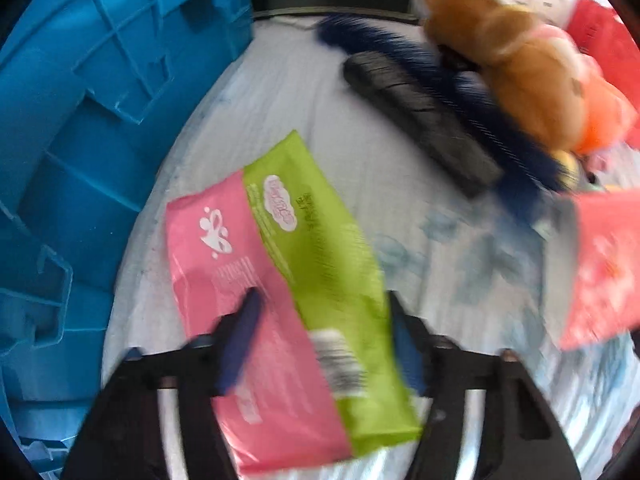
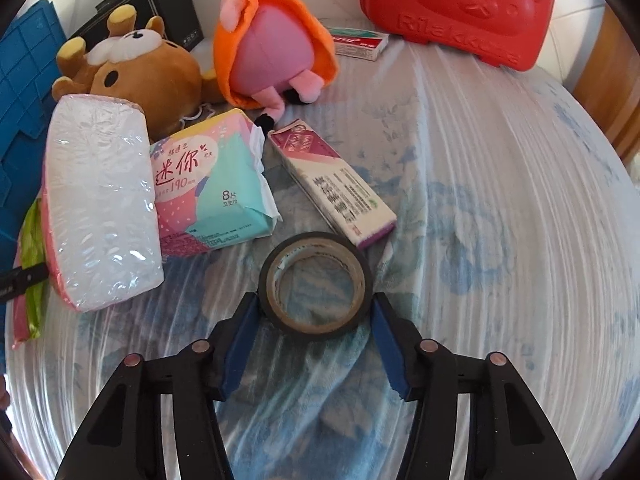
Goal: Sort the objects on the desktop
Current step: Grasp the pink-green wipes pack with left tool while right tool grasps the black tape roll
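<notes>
The left gripper [image 1: 324,316] points steeply down over a pink-and-green packet [image 1: 288,280], which lies between its blue-padded fingers [image 1: 244,340]. The left pad sits over the pink half and the right one at the green edge; the view is blurred, so I cannot tell for sure whether the pads press on it, though the packet looks pinched. A blue crate [image 1: 80,140] stands just beside it at the left edge of the surface [image 1: 288,80], which is covered in a pale cloth with blue flowers. Farther back lie a black remote [image 1: 424,120] and a dark blue furry strip [image 1: 400,52], with a brown plush bear [image 1: 520,60] beyond them.

The right gripper [image 2: 316,312] has its fingers [image 2: 240,344] on either side of a black tape roll [image 2: 316,284] that lies flat on the cloth. Both pads touch the roll's outer rim, so it is pinched between them.

Behind the roll lies a white-and-purple carton [image 2: 332,184], and left of that a teal-and-pink pad pack [image 2: 212,184]. A clear-wrapped white bundle [image 2: 100,200] lies at the left, near the crate. The bear and a pink plush in an orange hood [image 2: 276,44] sit towards the back edge, with a small red-and-green box [image 2: 360,42] and a red case [image 2: 460,8] at the far right corner.
</notes>
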The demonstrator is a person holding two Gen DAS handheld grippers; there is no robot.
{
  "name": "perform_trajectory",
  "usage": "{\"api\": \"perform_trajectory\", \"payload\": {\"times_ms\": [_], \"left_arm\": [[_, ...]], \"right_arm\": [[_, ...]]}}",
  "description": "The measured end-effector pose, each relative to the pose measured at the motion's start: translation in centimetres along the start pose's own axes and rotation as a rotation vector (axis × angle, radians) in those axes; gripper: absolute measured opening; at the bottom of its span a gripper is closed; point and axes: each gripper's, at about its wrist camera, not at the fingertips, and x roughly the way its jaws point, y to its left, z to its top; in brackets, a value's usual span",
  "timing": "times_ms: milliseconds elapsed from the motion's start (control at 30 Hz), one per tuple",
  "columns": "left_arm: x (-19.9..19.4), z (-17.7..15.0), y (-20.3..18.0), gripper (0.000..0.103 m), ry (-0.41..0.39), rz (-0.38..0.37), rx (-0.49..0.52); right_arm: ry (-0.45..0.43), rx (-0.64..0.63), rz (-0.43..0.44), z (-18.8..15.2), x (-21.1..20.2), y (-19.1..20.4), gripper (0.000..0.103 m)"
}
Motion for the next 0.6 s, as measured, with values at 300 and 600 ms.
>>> {"api": "perform_trajectory", "payload": {"times_ms": [300,600], "left_arm": [[-3.6,-2.5,1.2,0.04,-0.088,0.096,0.1],[0.9,-1.0,2.6,0.101,-0.086,0.235,0.205]], "right_arm": [[0.011,0.006,0.023,-0.4,-0.8,-1.2,0.058],[0.016,-0.002,0.025,-0.1,-0.3,-0.8,0.091]]}}
